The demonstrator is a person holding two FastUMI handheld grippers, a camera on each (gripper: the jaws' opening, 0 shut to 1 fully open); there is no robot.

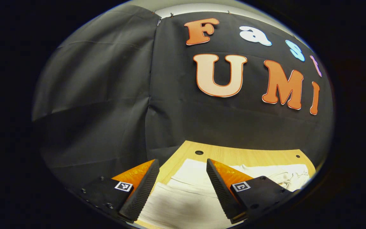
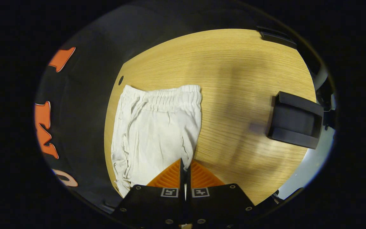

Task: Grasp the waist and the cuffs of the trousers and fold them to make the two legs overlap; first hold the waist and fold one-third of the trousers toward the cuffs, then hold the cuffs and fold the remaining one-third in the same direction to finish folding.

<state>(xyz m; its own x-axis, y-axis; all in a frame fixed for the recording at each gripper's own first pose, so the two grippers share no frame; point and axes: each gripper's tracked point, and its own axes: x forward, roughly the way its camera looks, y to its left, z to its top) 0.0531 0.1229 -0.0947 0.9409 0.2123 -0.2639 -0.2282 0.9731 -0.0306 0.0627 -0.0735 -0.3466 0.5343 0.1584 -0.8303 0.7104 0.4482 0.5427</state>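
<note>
White trousers (image 2: 151,133) lie on the wooden table (image 2: 233,79), their elastic waistband (image 2: 167,97) at the far end in the right gripper view. My right gripper (image 2: 185,163) is shut, its tips pinching the cloth at the near right edge of the trousers. In the left gripper view the trousers (image 1: 186,197) spread under my left gripper (image 1: 183,173), which hovers open just above the cloth, one finger on each side of a fold line. Rumpled cloth (image 1: 284,178) lies to the right of it.
A black box (image 2: 294,124) stands on the table to the right of the trousers. A round hole (image 2: 120,80) marks the table near its far left corner. The booth's black cloth wall (image 1: 106,95) rises right behind the table edge.
</note>
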